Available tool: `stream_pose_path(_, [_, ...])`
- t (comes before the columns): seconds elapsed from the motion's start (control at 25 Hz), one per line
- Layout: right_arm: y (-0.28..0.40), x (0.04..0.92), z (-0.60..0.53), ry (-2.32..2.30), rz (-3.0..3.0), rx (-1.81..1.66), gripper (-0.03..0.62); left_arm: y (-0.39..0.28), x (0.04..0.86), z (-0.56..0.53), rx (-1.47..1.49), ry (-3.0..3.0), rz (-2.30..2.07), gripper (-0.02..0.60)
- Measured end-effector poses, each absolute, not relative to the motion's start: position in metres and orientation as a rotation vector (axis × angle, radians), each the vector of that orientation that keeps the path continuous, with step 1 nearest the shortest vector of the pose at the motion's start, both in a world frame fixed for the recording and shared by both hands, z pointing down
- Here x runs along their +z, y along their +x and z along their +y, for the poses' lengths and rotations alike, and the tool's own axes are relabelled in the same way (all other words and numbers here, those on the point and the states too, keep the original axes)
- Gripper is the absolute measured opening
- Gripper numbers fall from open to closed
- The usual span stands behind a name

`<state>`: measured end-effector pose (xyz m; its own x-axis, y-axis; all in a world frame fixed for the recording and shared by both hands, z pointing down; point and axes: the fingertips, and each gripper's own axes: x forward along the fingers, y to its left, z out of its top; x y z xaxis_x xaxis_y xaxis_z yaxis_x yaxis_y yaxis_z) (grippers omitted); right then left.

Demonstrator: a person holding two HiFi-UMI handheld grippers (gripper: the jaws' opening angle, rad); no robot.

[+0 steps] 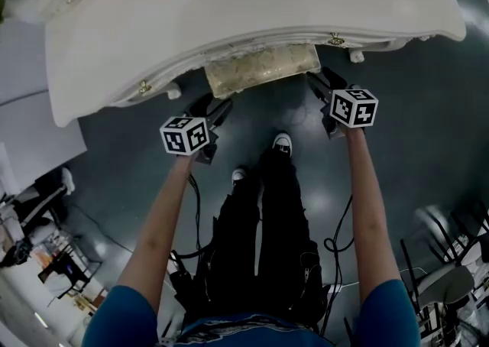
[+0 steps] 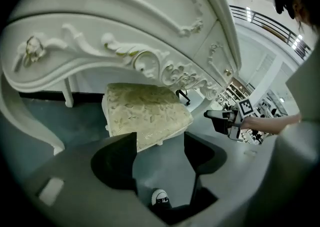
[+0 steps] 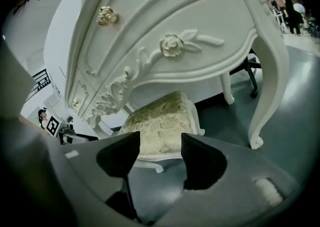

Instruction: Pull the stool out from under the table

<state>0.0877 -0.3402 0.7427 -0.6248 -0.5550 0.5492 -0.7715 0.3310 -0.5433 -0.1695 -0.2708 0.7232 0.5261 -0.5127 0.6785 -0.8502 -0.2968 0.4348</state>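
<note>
A stool (image 1: 262,69) with a pale gold patterned cushion and white frame stands tucked under the front edge of an ornate white table (image 1: 229,24). My left gripper (image 1: 221,111) is just short of the stool's left front corner, jaws open with nothing between them. In the left gripper view the stool (image 2: 145,113) lies just beyond the open left gripper (image 2: 160,148). My right gripper (image 1: 315,82) is at the stool's right front corner, also open and empty. The right gripper view shows the stool (image 3: 160,123) close ahead of the open right gripper (image 3: 160,148), not touching.
The table's curved white legs (image 3: 267,86) stand either side of the stool. The person's black-trousered legs and white-toed shoes (image 1: 282,143) are on the dark grey floor right behind the grippers. Chairs and clutter (image 1: 443,261) sit at the lower corners.
</note>
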Motion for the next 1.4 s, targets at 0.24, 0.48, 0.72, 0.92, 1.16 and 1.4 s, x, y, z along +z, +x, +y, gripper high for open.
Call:
stream_pose_path(0.24, [0.091, 0.783, -0.378, 1.202, -2.323, 1.284, 0.359, -0.19, 0.774, -0.295, 0.435, 1.855, -1.162, 0.4])
stream_pose_path(0.48, [0.088, 0.813, -0.397, 1.166, -2.272, 1.398, 0.417, -0.209, 0.807, -0.322, 0.204, 1.676, -1.21, 0.491])
stream_pose_path(0.72, [0.077, 0.825, -0.41, 1.106, -2.251, 1.422, 0.438, -0.21, 0.83, -0.325, 0.153, 1.607, -1.191, 0.495])
stream_pose_path(0.92, [0.068, 0.82, -0.404, 1.074, -2.243, 1.585, 0.409, -0.2, 0.835, -0.319, 0.1, 1.589, -1.117, 0.487])
stream_pose_path(1.16, [0.073, 0.824, -0.403, 1.116, -2.263, 1.573, 0.379, -0.197, 0.839, -0.321, 0.105, 1.583, -1.123, 0.466])
stream_pose_path(1.4, [0.075, 0.822, -0.4, 1.148, -2.263, 1.546, 0.373, -0.197, 0.835, -0.32, 0.134, 1.587, -1.156, 0.434])
